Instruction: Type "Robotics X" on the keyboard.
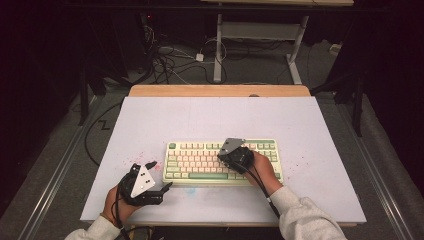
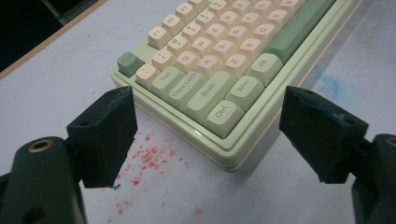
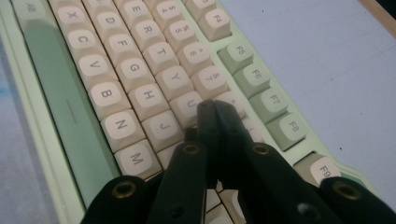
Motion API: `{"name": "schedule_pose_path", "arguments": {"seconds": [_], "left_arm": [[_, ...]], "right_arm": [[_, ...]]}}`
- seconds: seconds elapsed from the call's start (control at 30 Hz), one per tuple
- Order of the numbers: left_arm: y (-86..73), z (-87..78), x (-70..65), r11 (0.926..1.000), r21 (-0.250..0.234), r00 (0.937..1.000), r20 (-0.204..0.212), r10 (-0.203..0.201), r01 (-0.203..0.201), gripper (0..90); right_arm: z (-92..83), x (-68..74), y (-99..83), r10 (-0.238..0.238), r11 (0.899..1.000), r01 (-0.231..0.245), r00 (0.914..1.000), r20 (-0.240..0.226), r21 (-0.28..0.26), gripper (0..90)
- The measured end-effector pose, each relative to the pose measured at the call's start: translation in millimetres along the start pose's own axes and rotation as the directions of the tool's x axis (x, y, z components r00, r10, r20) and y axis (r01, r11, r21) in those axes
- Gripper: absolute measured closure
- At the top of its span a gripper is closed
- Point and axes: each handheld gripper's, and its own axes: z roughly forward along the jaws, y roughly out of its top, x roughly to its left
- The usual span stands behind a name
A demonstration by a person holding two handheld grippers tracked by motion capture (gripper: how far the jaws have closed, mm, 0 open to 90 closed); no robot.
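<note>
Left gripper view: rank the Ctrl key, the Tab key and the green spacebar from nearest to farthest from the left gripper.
1. Ctrl key: at the keyboard's near corner, between the open jaws of the left gripper.
2. Tab key: farther up the keyboard's left edge.
3. Green spacebar: farthest, along the bottom row toward the upper right.

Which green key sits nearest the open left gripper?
The Ctrl key, at the keyboard's corner facing the left gripper; Win and Shift lie farther in.
</note>
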Motion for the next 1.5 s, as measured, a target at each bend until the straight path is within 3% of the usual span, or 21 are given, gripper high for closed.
{"name": "schedule_pose_path", "arguments": {"seconds": [0.57, 0.77, 1.07, 1.13, 1.2, 1.37, 1.5], "left_arm": [[-0.8, 1.1, 0.0, 0.9999, 0.011, 1.0, 0.0, 0.001, -0.001, 18.6], [-0.6, 2.2, -0.5, 0.9998, 0.017, 1.0, 0.002, 0.009, -0.009, 18.6], [-0.4, 3.5, -1.2, 0.9995, 0.026, 0.9998, 0.008, 0.019, -0.019, 18.6], [-0.4, 3.8, -1.3, 0.9994, 0.029, 0.9997, 0.01, 0.021, -0.021, 18.6], [-0.4, 3.7, -1.5, 0.9994, 0.029, 0.9997, 0.011, 0.021, -0.021, 18.6], [-0.4, 3.9, -1.6, 0.9992, 0.032, 0.9997, 0.012, 0.022, -0.022, 18.6], [-0.3, 4.1, -1.8, 0.9992, 0.033, 0.9997, 0.012, 0.022, -0.022, 18.6]], "right_arm": [[-17.0, -2.1, -3.4, 0.056, 0.996, -0.055, 0.9984, 0.009, -0.07, 90.0], [-23.6, -6.4, -5.6, 0.081, 0.992, -0.079, 0.9967, 0.012, -0.093, 85.3], [-32.7, -5.3, -6.1, 0.085, 0.986, -0.08, 0.996, 0.028, -0.147, 69.4], [-35.4, -6.2, -6.2, 0.086, 0.984, -0.078, 0.9954, 0.041, -0.16, 60.3], [-37.5, -7.8, -6.8, 0.094, 0.981, -0.085, 0.9947, 0.043, -0.173, 58.4], [-42.1, -9.0, -8.6, 0.093, 0.979, -0.083, 0.9946, 0.046, -0.188, 38.2], [-47.1, -9.2, -11.9, 0.089, 0.974, -0.074, 0.9942, 0.061, -0.213, 31.4]]}}
